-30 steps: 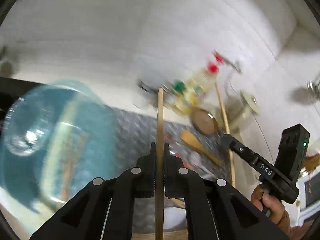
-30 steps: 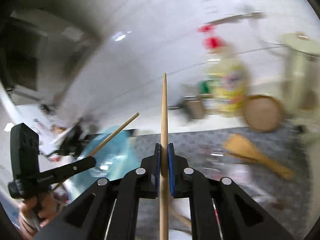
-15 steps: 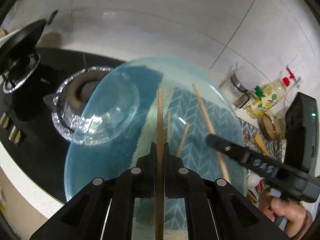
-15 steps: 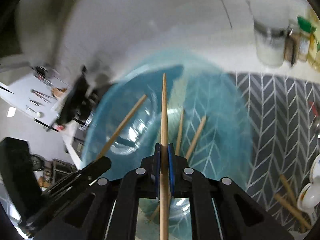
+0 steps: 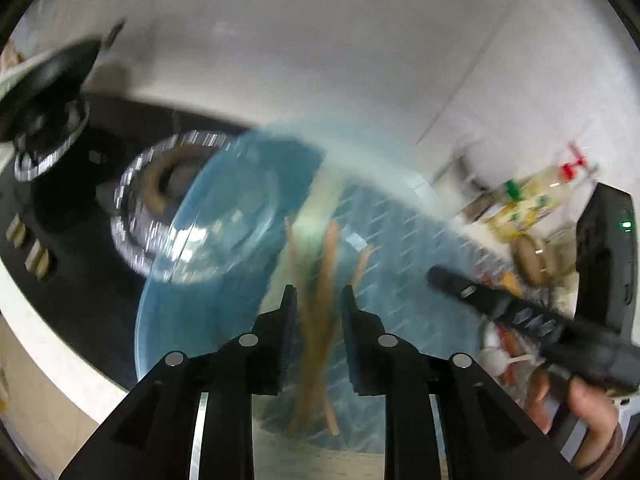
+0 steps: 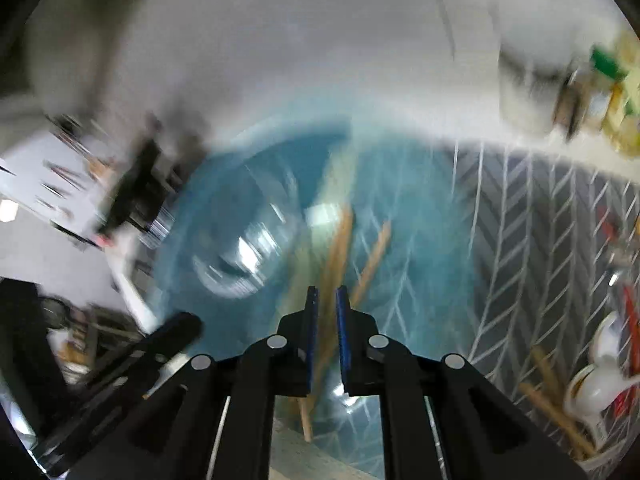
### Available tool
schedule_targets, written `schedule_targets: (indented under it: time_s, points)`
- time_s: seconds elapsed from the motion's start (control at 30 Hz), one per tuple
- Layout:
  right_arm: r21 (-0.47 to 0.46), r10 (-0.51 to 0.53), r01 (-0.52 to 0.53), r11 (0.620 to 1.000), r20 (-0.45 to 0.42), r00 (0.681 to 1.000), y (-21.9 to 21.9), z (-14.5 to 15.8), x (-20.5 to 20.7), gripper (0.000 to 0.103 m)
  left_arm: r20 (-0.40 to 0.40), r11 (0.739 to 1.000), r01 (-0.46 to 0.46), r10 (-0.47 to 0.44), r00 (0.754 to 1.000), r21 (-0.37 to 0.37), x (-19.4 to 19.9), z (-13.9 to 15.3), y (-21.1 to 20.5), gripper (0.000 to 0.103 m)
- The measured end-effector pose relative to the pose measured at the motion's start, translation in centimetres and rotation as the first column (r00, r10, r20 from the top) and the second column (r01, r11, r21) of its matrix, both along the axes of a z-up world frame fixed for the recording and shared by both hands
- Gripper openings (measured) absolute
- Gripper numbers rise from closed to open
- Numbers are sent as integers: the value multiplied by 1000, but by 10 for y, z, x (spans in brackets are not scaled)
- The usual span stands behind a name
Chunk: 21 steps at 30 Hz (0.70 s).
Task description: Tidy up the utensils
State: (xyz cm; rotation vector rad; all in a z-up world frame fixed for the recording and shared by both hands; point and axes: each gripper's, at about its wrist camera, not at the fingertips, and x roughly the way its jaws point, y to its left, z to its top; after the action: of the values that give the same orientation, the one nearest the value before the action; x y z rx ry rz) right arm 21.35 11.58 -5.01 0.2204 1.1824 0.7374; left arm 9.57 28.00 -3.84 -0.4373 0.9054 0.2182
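Note:
A large clear blue glass bowl (image 5: 224,240) (image 6: 420,216) lies below both grippers. Several wooden chopsticks (image 5: 324,280) (image 6: 340,248) lie loose inside it. My left gripper (image 5: 318,294) is open and empty, held just above the bowl with the chopsticks showing in the gap. My right gripper (image 6: 323,294) is open a little and empty, also above the bowl. The right gripper shows at the right of the left wrist view (image 5: 444,276). The left gripper shows at the lower left of the right wrist view (image 6: 180,330). Both views are blurred by motion.
A black gas stove with a foil-ringed burner (image 5: 160,184) and a black pan (image 5: 44,80) stands left of the bowl. A grey chevron mat (image 6: 552,240) lies to the right, with oil bottles (image 5: 532,196), white spoons (image 6: 596,384) and more wooden utensils (image 6: 556,404).
Both grippers have opened and let go of their chopsticks, which now lie in the blue bowl. Both grippers stay over the bowl.

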Motion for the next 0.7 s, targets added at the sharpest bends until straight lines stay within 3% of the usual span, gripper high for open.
schedule_targets:
  time_s: [0.07,0.1,0.13,0.2,0.23,0.3,0.37,0.43,0.5,0.57,0.7]
  points:
    - [51,-9,3,999,132,991,-36,41,-1,10,86,998,56,-58,995,25,-2,34,-26,45]
    - [54,-15,4,999,192,981,-50,56,-1,15,115,996,81,-84,990,30,-3,44,-38,47]
    - [48,-29,15,999,310,950,-79,81,-4,22,144,991,125,-129,981,37,-3,55,-56,50]
    - [43,-61,47,998,422,905,-116,102,-8,62,168,977,212,-215,962,35,-3,64,-89,53]
    - [35,-94,88,996,489,867,-149,110,-11,65,165,968,249,-251,954,33,0,63,-104,56]
    - [11,-129,145,989,535,835,-185,111,-12,65,128,947,319,-320,939,30,6,46,-140,58]
    - [-41,-154,204,978,517,842,-227,87,-3,65,50,930,368,-367,929,-3,15,18,-168,58]
    - [-84,-199,260,962,440,876,-260,58,3,65,-29,915,399,-401,916,-52,24,-17,-192,58]
    - [-110,-233,289,951,359,904,-286,25,4,65,-96,917,392,-398,912,-78,31,-45,-205,58]
    - [-150,-251,302,941,284,925,-307,-6,2,65,-145,928,352,-368,918,-126,38,-71,-207,57]
    - [-159,-266,300,941,203,942,-325,-38,-3,65,-208,947,204,-258,943,-250,47,-115,-199,53]
